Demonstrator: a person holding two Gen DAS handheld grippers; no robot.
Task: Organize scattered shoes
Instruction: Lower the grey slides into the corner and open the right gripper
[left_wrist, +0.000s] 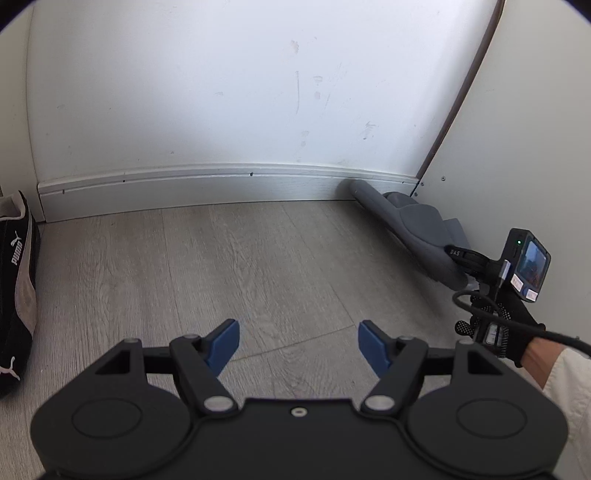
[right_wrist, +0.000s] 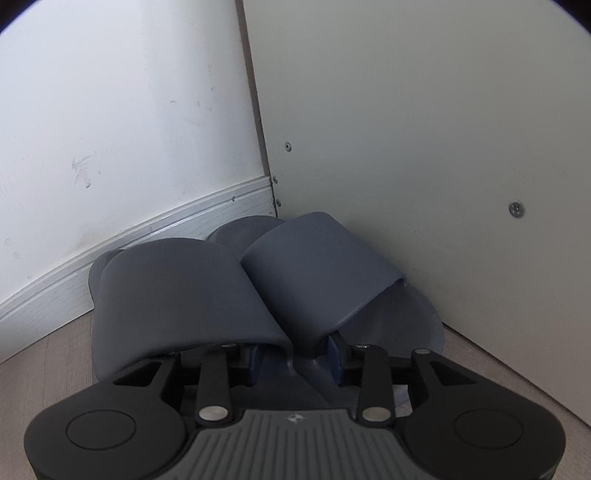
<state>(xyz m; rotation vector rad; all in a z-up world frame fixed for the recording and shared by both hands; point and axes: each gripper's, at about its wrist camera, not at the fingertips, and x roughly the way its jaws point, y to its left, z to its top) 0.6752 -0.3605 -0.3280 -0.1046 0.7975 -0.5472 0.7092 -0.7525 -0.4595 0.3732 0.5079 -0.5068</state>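
Two grey slide sandals (right_wrist: 177, 288) (right_wrist: 317, 266) sit side by side in the corner between the white wall and a cream panel. My right gripper (right_wrist: 295, 360) reaches into them, one finger under each strap, straddling the inner edges where the two sandals meet; whether it clamps them I cannot tell. In the left wrist view the sandals (left_wrist: 417, 229) lie at the far right with the right gripper (left_wrist: 461, 258) at them. My left gripper (left_wrist: 299, 345) is open and empty above the floor. A black Puma sneaker (left_wrist: 18, 288) lies at the far left.
A white wall with a baseboard (left_wrist: 221, 188) runs across the back. A cream panel (right_wrist: 424, 147) stands on the right and forms the corner. The floor (left_wrist: 240, 266) is grey wood-look planks.
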